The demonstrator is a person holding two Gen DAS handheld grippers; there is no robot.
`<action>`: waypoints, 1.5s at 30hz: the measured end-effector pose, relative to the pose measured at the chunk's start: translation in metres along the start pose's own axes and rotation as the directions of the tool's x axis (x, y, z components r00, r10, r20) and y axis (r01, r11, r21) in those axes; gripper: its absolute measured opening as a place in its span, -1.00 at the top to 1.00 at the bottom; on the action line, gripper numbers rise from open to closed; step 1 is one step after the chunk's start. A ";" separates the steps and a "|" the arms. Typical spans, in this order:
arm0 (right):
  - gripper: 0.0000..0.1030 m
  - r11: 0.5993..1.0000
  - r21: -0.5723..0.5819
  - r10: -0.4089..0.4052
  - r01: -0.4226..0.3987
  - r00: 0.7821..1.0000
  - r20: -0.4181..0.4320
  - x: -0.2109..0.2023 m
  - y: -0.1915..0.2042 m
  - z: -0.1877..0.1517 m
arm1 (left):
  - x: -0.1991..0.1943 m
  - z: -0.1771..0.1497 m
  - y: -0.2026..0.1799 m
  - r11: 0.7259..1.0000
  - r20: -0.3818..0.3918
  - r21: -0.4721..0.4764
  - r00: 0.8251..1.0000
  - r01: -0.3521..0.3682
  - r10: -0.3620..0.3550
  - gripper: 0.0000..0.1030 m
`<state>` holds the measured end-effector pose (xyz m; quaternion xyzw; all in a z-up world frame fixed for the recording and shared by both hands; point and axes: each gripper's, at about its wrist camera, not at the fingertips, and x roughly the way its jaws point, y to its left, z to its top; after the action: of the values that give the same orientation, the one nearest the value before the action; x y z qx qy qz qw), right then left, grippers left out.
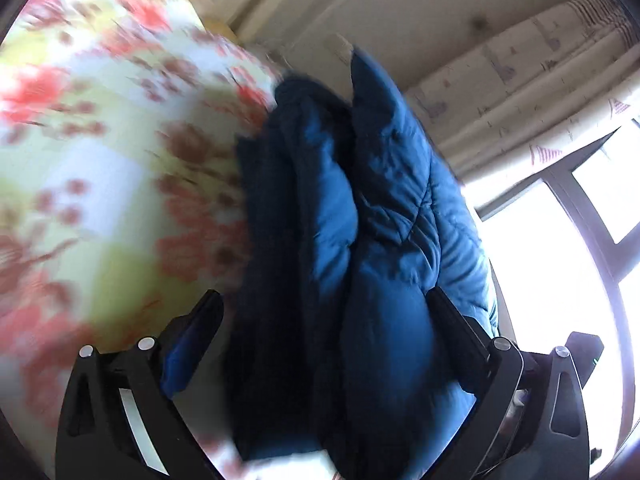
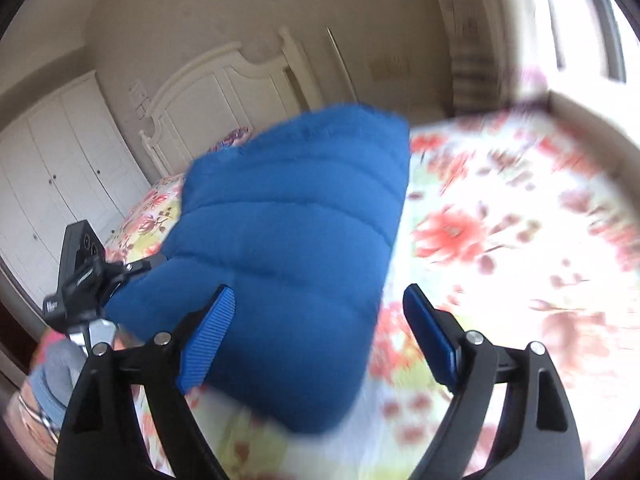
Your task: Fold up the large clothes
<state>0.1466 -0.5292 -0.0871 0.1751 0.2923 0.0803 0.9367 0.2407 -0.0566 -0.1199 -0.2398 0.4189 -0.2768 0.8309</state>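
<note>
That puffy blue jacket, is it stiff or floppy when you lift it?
Probably floppy: the blue jacket bunches into soft folds between the left gripper fingers. Its quilted, puffed panels suggest it's light for its bulk. The smooth shell may be a bit slippery, though that's hard to tell.

Right gripper (image 2: 318, 312) jaws spread wide, nothing clamped; blue quilted jacket (image 2: 292, 248) lies ahead on floral bedsheet (image 2: 500, 220); left gripper (image 2: 86, 276) at jacket's left edge; white headboard (image 2: 224, 84) behind
</note>
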 end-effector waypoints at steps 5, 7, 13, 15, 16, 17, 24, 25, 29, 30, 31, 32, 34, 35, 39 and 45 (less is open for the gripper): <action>-0.93 0.988 -0.127 -0.073 0.090 0.989 0.130 -0.079 0.023 -0.028 | -0.099 -0.041 -0.059 0.917 0.325 0.266 0.924 -0.296 0.204 -0.91; -0.95 0.978 -0.164 -0.101 0.132 0.978 0.182 -0.106 0.038 -0.037 | -0.130 -0.058 -0.077 0.873 0.395 0.322 0.890 -0.368 0.229 -0.91; -0.95 0.961 -0.128 -0.194 0.246 0.927 0.321 -0.162 0.073 -0.065 | -0.187 -0.119 -0.136 0.747 0.625 0.316 0.721 -0.585 0.300 -0.91; -0.95 0.945 -0.152 -0.229 0.291 0.916 0.328 -0.161 0.091 -0.078 | -0.189 -0.136 -0.139 0.754 0.617 0.324 0.732 -0.571 0.290 -0.91; -0.95 0.937 -0.167 -0.240 0.307 0.913 0.330 -0.163 0.101 -0.082 | -0.187 -0.142 -0.138 0.758 0.610 0.322 0.737 -0.567 0.292 -0.91; -0.95 0.929 -0.178 -0.255 0.325 0.908 0.332 -0.162 0.106 -0.089 | -0.187 -0.148 -0.135 0.760 0.606 0.309 0.734 -0.572 0.306 -0.91; -0.95 0.901 -0.172 -0.310 0.397 0.870 0.384 -0.144 0.133 -0.105 | -0.173 -0.165 -0.131 0.734 0.592 0.314 0.728 -0.602 0.344 -0.91; -0.95 0.901 -0.174 -0.308 0.398 0.867 0.391 -0.145 0.135 -0.105 | -0.172 -0.167 -0.130 0.733 0.590 0.318 0.731 -0.601 0.344 -0.91; -0.95 0.898 -0.192 -0.300 0.396 0.869 0.393 -0.143 0.139 -0.107 | -0.169 -0.169 -0.128 0.735 0.578 0.321 0.739 -0.597 0.347 -0.91; -0.95 0.899 -0.195 -0.295 0.391 0.872 0.390 -0.143 0.139 -0.107 | -0.169 -0.169 -0.127 0.735 0.576 0.321 0.739 -0.597 0.348 -0.91; -0.95 0.899 -0.195 -0.295 0.391 0.872 0.389 -0.143 0.139 -0.107 | -0.169 -0.169 -0.127 0.735 0.576 0.320 0.739 -0.598 0.350 -0.91; -0.95 0.899 -0.194 -0.295 0.392 0.872 0.391 -0.143 0.139 -0.106 | -0.168 -0.169 -0.126 0.735 0.574 0.319 0.739 -0.599 0.352 -0.91; -0.95 0.900 -0.194 -0.293 0.390 0.871 0.394 -0.144 0.140 -0.106 | -0.167 -0.169 -0.126 0.734 0.571 0.321 0.740 -0.599 0.355 -0.91; -0.95 0.900 -0.194 -0.292 0.390 0.871 0.395 -0.144 0.140 -0.106 | -0.166 -0.169 -0.125 0.733 0.570 0.321 0.741 -0.599 0.356 -0.91; -0.95 0.901 -0.195 -0.291 0.389 0.872 0.394 -0.143 0.141 -0.107 | -0.165 -0.170 -0.125 0.732 0.570 0.322 0.741 -0.600 0.357 -0.91; -0.95 0.902 -0.195 -0.289 0.385 0.874 0.391 -0.142 0.140 -0.107 | -0.164 -0.170 -0.123 0.732 0.567 0.323 0.741 -0.601 0.359 -0.91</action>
<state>-0.0378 -0.4051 -0.0430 0.0047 0.1324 -0.0796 0.9880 -0.0134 -0.0664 -0.0406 0.0382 0.1706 -0.0744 0.9818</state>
